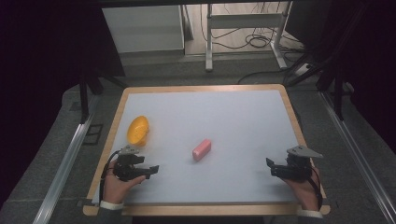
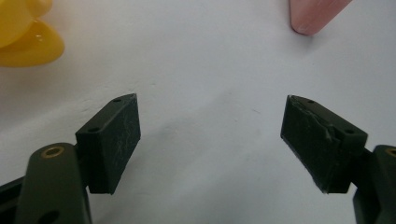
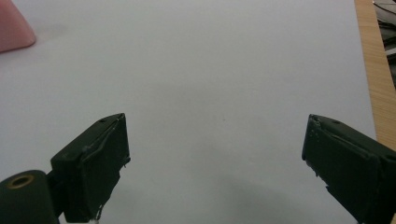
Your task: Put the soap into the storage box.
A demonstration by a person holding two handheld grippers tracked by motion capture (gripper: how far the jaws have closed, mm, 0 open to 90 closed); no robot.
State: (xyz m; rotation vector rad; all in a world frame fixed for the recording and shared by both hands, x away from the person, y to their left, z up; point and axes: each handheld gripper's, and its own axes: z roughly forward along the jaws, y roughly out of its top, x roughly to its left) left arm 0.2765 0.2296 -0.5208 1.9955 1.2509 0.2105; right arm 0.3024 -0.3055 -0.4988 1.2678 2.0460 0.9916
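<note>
A person is sitting at a counter with a pale grey-white top and a wooden rim, holding tongs in each hand near the front edge. The left tongs are resting low at the front left, gripped by the left hand, and are pointing across the counter toward the middle. In the left gripper view, the left tongs are standing wide open with nothing between the two black jaws, just bare counter surface. The right tongs are sitting at the front right in the right hand, pointing inward toward the middle. In the right gripper view, the right tongs are likewise gaping wide and gripping nothing. A yellow bowl is lying on the left side of the counter, just beyond the left tongs and near the wooden rim; it is showing at the upper left of the left gripper view. A pink block is lying near the middle of the counter, between the two tongs and well apart from both, turned at a slant. Its end is peeking in at the top right of the left gripper view and at the top left of the right gripper view.
</note>
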